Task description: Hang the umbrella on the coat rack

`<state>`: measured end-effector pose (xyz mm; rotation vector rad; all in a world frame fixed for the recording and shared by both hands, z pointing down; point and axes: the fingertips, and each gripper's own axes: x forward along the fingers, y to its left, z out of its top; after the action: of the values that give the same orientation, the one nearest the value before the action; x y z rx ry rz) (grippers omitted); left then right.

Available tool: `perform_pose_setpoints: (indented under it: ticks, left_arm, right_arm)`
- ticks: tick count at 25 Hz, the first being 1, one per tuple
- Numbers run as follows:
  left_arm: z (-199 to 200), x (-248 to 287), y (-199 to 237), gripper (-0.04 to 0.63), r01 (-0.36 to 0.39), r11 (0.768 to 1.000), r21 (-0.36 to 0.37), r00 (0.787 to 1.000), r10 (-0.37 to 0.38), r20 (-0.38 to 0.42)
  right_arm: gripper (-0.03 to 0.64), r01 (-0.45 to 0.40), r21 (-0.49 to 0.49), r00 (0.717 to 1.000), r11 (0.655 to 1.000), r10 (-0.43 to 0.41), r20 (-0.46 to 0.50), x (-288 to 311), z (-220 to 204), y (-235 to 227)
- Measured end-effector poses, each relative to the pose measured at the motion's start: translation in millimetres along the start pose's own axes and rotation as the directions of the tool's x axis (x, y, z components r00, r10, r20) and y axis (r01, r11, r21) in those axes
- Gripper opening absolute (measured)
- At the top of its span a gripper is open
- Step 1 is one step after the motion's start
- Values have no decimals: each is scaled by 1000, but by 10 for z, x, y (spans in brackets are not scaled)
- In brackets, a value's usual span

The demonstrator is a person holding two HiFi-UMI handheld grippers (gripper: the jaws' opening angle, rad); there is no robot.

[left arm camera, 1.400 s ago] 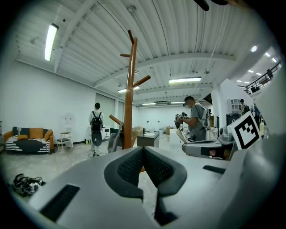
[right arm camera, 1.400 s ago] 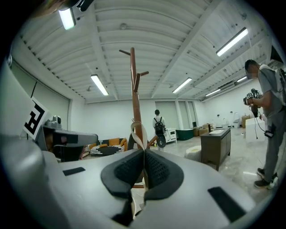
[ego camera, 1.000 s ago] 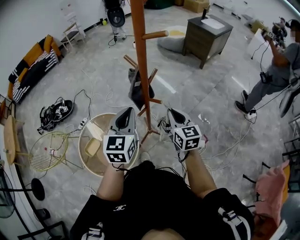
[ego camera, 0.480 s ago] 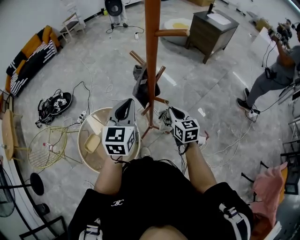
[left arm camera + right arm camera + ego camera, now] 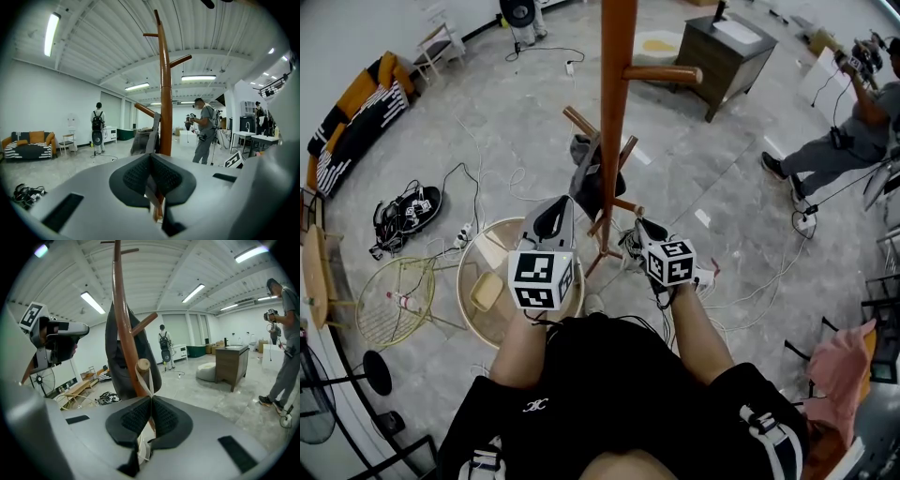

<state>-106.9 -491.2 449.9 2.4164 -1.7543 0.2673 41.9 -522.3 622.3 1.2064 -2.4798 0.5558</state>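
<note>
The wooden coat rack (image 5: 617,112) stands right in front of me. A dark folded umbrella (image 5: 586,183) hangs against its pole, low among the pegs. In the right gripper view the umbrella (image 5: 112,352) hangs behind the pole, and a pale strap loop (image 5: 149,385) runs round the tip of a peg (image 5: 143,365). My right gripper (image 5: 151,399) is shut on that strap. It sits at the rack's foot (image 5: 639,225). My left gripper (image 5: 551,217) is to the left of the pole with its jaws together (image 5: 151,157). I cannot tell what the thin grey strip at its pads is.
A round pale table (image 5: 478,281) and a yellow wire chair (image 5: 394,300) stand at my left. Cables and a pile of gear (image 5: 408,220) lie on the floor. A dark cabinet (image 5: 727,56) is behind the rack, a person (image 5: 844,141) stands at the right, and another person (image 5: 204,129) stands beyond the rack.
The rack has come closer and stands larger in the head view. My right gripper has sunk a little toward the rack's foot. Both pairs of jaws have stayed together.
</note>
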Motion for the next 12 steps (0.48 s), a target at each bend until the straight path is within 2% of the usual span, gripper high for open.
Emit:
perform_pose_setpoints:
  ticks: [12]
  left_arm:
    - [-74, 61, 375, 18, -11, 1000, -4, 1000, 11, 0]
  right_arm:
    - [27, 22, -3, 999, 1000, -22, 23, 366, -35, 90]
